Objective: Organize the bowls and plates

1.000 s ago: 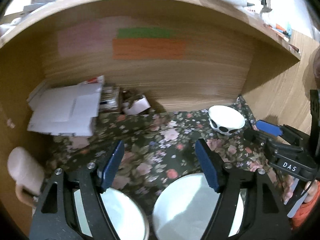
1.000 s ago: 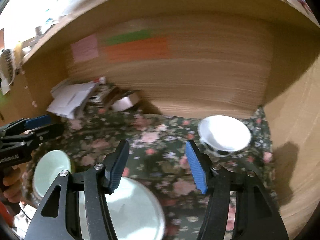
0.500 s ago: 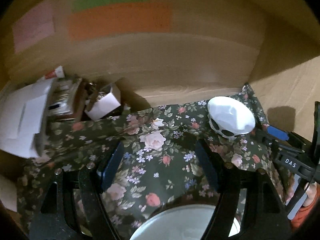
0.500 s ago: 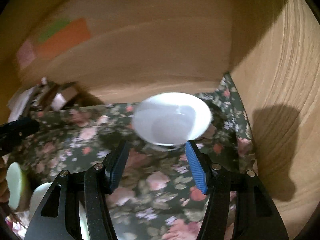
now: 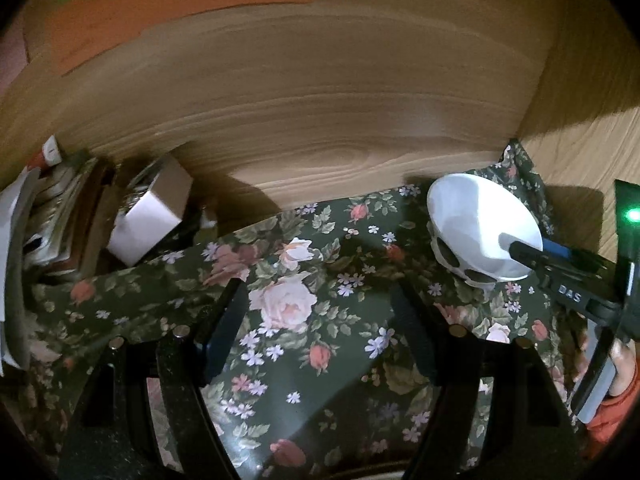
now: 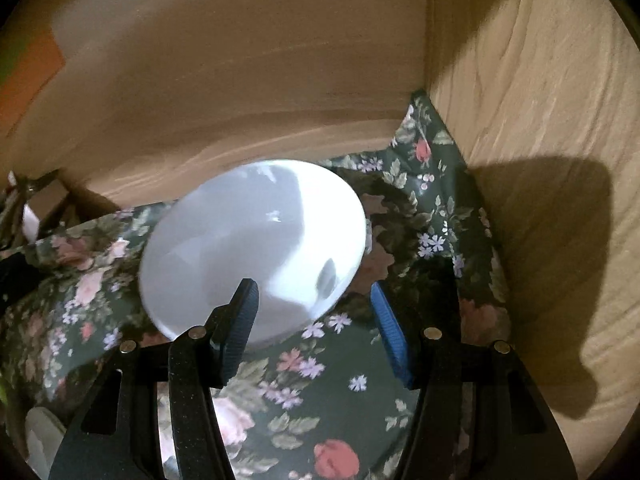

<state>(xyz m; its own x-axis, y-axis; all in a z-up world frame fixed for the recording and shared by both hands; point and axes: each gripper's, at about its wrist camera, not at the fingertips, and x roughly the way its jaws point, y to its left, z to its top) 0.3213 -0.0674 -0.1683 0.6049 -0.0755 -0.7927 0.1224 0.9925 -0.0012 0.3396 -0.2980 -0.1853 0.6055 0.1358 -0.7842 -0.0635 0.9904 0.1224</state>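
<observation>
Bowl [image 6: 256, 240] glossy white, round (floral cloth [image 6: 320, 400] beneath).

Dim, warm light inside wooden alcove; source behind cameras. Hard gripper-shaped shadow on right side wall [image 6: 552, 240]. White bowl [image 6: 256, 248] glares, washed out, soft with motion blur in right wrist view; sharper in left. Fisheye bends back panel [image 5: 320, 120]; corners vignette black. Green LED [image 5: 633, 214] flares.

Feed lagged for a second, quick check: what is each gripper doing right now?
Left gripper: open, empty, above the floral cloth.
Right gripper: open, holding nothing, fingers at the near rim of the white bowl.
</observation>
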